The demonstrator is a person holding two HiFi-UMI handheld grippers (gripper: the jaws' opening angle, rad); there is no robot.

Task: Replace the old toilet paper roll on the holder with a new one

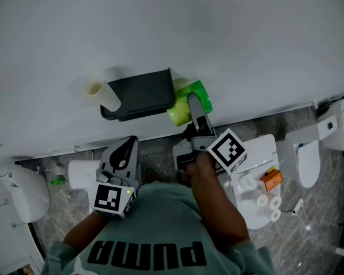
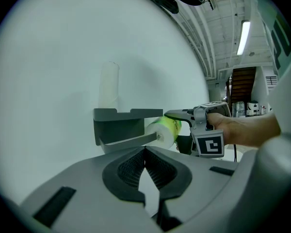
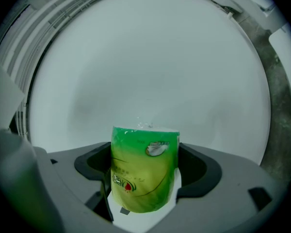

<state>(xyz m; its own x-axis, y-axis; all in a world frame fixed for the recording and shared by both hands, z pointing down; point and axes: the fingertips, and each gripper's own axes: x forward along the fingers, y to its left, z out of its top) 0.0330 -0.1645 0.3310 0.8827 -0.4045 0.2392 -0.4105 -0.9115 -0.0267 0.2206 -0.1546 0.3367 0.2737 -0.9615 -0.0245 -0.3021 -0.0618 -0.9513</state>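
Your right gripper [image 1: 193,109] is clamped on the new toilet paper roll [image 3: 143,171], with one jaw pressing each side of its green wrapper. That gripper's own view shows only the roll, upright against the bare white wall [image 3: 150,67].

Your left gripper [image 2: 145,152] has its jaws together with nothing between them. Its view adds what the right one lacks:
- The roll's white end is right at the free end of the dark grey holder's [image 2: 117,125] bar.
- A pale cardboard tube [image 2: 109,86] stands upright on the holder's top shelf.

The head view alone shows your left gripper hanging below the holder, apart from it, and small white rolls [image 1: 269,202] lying near your right arm.
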